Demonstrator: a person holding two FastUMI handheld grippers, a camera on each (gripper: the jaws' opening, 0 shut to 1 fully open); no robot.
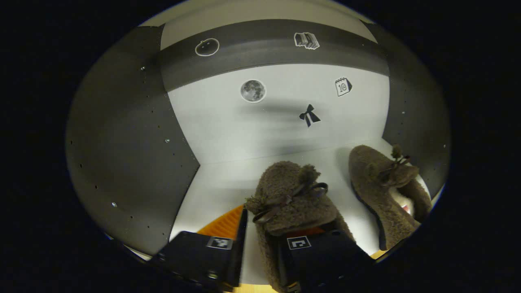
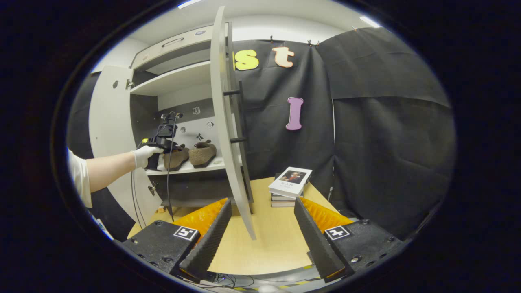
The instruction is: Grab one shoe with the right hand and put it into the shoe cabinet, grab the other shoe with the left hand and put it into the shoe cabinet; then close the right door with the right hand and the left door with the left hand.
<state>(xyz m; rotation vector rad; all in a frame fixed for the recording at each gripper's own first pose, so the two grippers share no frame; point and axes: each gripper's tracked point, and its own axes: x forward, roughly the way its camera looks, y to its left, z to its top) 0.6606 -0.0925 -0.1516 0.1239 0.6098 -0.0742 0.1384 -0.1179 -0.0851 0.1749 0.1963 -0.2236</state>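
Two brown fuzzy shoes with bows lie side by side on the cabinet's white shelf (image 1: 228, 179). My left gripper (image 1: 268, 228) is shut on the side wall of the nearer shoe (image 1: 293, 195), one finger inside its opening and one outside. The other shoe (image 1: 378, 183) sits to its right, untouched. In the right gripper view a gloved hand (image 2: 144, 154) holds that left gripper (image 2: 160, 142) at the left shoe (image 2: 177, 156), beside the second shoe (image 2: 203, 152). My right gripper (image 2: 262, 201) hangs open over the wooden table (image 2: 276, 236), holding nothing.
Both cabinet doors stand open: the right door (image 2: 228, 122) edge-on just ahead of my right gripper, the left door (image 2: 108, 122) behind the person's arm. A stack of books (image 2: 290, 181) lies on the table near the cloth wall. Stickers dot the cabinet's back panel (image 1: 285, 118).
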